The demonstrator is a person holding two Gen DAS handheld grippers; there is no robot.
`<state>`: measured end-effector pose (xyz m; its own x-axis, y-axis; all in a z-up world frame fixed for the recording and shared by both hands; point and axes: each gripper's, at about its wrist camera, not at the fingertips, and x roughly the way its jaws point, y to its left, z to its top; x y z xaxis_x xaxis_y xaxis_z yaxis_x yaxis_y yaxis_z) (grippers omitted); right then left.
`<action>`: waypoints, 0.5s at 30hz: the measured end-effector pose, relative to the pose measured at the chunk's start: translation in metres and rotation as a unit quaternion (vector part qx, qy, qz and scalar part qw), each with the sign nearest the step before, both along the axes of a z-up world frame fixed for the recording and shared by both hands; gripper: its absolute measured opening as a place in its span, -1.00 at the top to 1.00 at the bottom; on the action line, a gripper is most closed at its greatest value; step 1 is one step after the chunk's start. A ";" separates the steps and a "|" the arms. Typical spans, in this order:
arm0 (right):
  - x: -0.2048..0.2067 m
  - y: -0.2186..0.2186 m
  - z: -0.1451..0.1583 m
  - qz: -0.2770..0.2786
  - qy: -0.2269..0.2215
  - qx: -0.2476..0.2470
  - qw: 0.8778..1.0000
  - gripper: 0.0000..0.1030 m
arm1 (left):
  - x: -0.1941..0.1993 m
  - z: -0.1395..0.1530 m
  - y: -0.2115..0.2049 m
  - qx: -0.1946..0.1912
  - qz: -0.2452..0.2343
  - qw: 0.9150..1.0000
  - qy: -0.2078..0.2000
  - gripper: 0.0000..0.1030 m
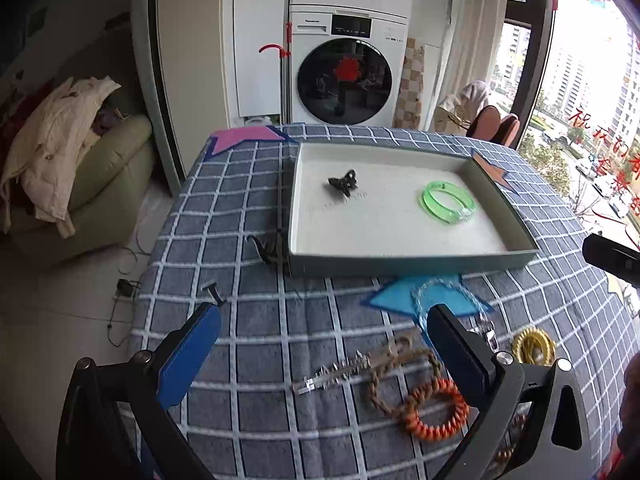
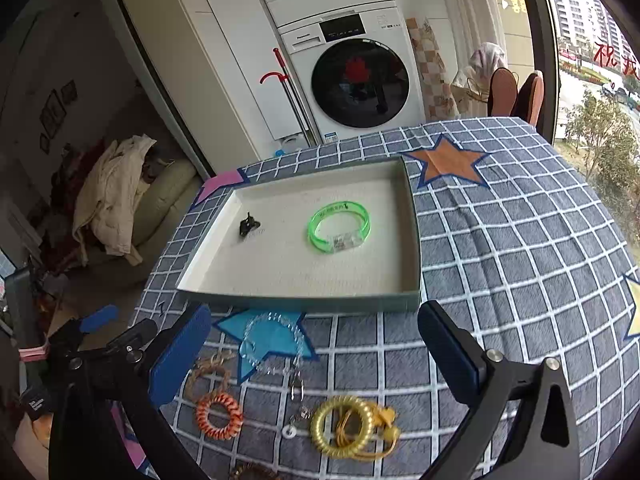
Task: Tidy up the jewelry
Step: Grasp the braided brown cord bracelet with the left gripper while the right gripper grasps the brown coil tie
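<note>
Hovering wide open and empty: left gripper and right gripper, near a tray already holding a green bangle and dark clip, perhaps butterfly-shaped. Waiting nearer: orange coil, yellow coil, clear bracelet.

Daylight pours in from the window on the right, which is overexposed in both views, its outdoor scene washed nearly white toward the top. The checked tablecloth is evenly and softly lit, with only faint shadows. The room at far left falls dim. Strong fisheye bending curves the washing machine and the tablecloth's grid, and black vignetting fills the corners. The table is sharp; the edges smear slightly.
</note>
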<state>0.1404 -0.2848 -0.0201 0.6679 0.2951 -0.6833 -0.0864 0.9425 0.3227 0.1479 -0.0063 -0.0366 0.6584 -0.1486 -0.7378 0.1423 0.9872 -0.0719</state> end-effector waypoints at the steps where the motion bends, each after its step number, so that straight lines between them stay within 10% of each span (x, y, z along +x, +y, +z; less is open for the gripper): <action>1: -0.008 0.000 -0.002 -0.003 0.006 -0.002 1.000 -1.00 | -0.007 -0.003 0.000 -0.001 -0.002 1.000 0.004 -1.00; 15: -0.082 0.006 -0.060 -0.011 0.074 -0.051 0.996 -1.00 | -0.051 -0.040 -0.011 0.013 -0.005 0.999 0.035 -1.00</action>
<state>0.0581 -0.2786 -0.0803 0.5626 0.2058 -0.8007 -0.0230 0.9721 0.2336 0.0967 -0.0178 -0.0763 0.6028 -0.1361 -0.7862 0.1484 0.9873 -0.0572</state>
